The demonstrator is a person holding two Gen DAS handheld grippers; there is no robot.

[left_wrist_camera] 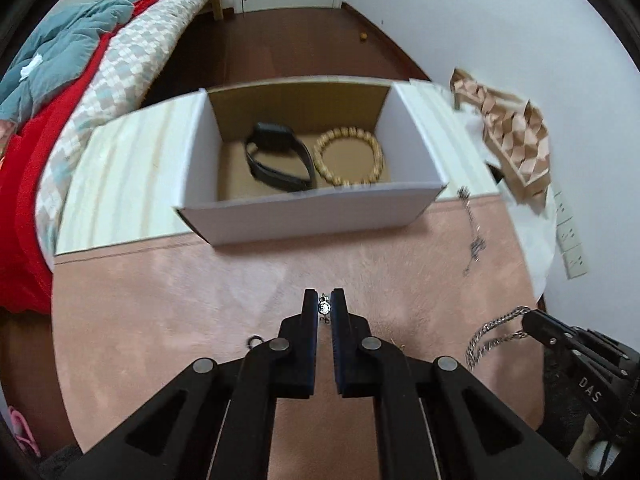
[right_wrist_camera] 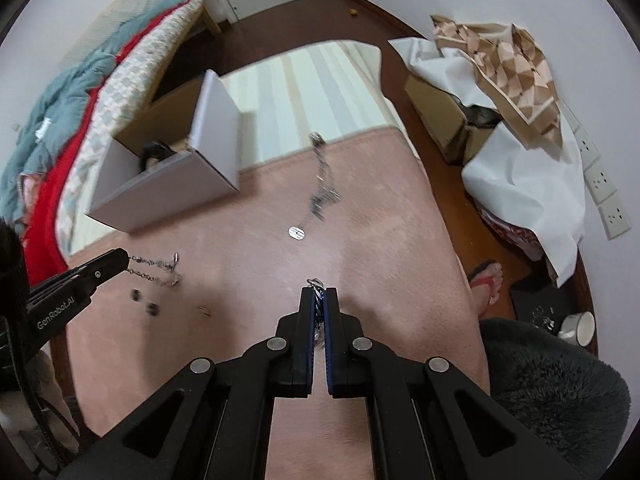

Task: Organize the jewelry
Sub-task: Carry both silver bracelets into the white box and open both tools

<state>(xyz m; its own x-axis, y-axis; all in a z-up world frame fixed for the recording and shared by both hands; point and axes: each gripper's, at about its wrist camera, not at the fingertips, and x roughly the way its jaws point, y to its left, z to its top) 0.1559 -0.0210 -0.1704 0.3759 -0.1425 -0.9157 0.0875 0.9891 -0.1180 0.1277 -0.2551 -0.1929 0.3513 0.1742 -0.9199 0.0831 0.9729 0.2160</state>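
Note:
A white cardboard box (left_wrist_camera: pixel 304 216) stands on the mat and holds a black watch (left_wrist_camera: pixel 276 160) and a wooden bead bracelet (left_wrist_camera: pixel 348 156). My left gripper (left_wrist_camera: pixel 324 308) is shut on a small silver chain, which hangs from its tips in the right wrist view (right_wrist_camera: pixel 156 270). My right gripper (right_wrist_camera: pixel 318 292) is shut on a thicker silver chain, which dangles from it in the left wrist view (left_wrist_camera: pixel 492 336). A long necklace (right_wrist_camera: pixel 322 184) with an oval tag (right_wrist_camera: pixel 297 233) lies on the pink mat. Small dark pieces (right_wrist_camera: pixel 144 302) lie near the left gripper.
The pink mat (right_wrist_camera: pixel 280 240) lies beside a striped mat (right_wrist_camera: pixel 312 92). Bedding (left_wrist_camera: pixel 80 92) is on the left. A brown box under white paper (right_wrist_camera: pixel 516 160) is on the right, by a foot in a sandal (right_wrist_camera: pixel 488 280), a cup (right_wrist_camera: pixel 578 324) and wall sockets (right_wrist_camera: pixel 600 184).

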